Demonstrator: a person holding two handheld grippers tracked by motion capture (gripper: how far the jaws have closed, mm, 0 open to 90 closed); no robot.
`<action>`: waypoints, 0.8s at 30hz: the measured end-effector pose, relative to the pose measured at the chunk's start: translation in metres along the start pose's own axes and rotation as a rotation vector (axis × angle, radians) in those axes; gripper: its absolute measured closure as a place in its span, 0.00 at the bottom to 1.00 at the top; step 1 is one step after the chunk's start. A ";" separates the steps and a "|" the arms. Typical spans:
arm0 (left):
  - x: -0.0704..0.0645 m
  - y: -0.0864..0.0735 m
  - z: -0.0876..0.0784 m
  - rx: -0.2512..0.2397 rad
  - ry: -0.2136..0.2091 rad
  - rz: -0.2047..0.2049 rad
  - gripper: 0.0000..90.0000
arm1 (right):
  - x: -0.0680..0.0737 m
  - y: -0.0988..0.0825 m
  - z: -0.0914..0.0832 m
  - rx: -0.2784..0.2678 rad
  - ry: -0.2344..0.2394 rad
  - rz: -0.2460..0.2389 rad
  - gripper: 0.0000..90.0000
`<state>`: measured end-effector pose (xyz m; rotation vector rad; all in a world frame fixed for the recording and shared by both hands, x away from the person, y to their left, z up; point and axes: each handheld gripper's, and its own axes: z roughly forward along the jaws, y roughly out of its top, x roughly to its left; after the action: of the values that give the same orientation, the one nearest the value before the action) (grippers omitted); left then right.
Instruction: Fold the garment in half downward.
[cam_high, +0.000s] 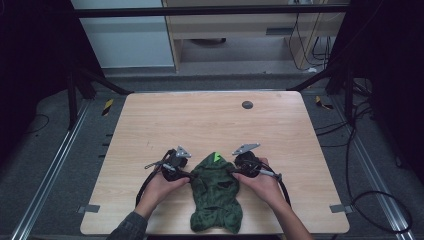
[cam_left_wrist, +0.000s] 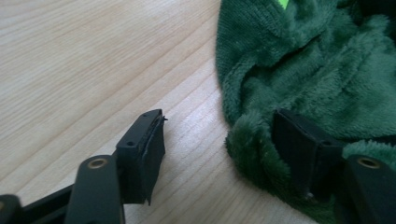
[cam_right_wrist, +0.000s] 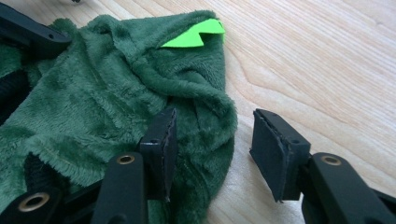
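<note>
Garment: a dark green fleece garment (cam_high: 216, 197) with a bright green spike (cam_high: 216, 156) lies flat on the worktop (cam_high: 200, 120), near its 6 o'clock edge, the spike end pointing to 12 o'clock.
Left hand-held gripper: the left hand-held gripper (cam_high: 184, 173) sits at the garment's 9 o'clock edge; in the left gripper view one jaw rests over the fleece hem (cam_left_wrist: 252, 140) and the other over bare wood, a gap between them, so it is released.
Right hand-held gripper: the right hand-held gripper (cam_high: 235, 171) sits at the 3 o'clock edge; its jaws straddle a fold of fleece (cam_right_wrist: 210, 126) without pinching it, released too.
Step in hand: judged as lining up both grippers on opposite shoulder edges for a pinch.
Next move: likely calls for easing each lower jaw under the edge, then clenching both together so the cloth lifts evenly.
</note>
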<state>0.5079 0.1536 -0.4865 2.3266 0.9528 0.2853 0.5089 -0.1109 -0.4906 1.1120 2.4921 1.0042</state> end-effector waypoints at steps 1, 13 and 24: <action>0.000 0.000 0.000 0.001 -0.005 0.000 0.42 | 0.001 0.000 0.000 0.009 0.004 0.001 0.59; -0.003 -0.001 -0.001 -0.006 -0.041 0.011 0.59 | 0.005 -0.001 0.002 0.018 0.021 -0.019 0.69; -0.005 -0.001 -0.002 -0.001 -0.078 0.026 0.76 | 0.006 -0.002 0.002 0.016 0.026 -0.019 0.72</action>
<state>0.5030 0.1512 -0.4856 2.3328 0.8847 0.2034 0.5049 -0.1062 -0.4929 1.0840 2.5307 1.0021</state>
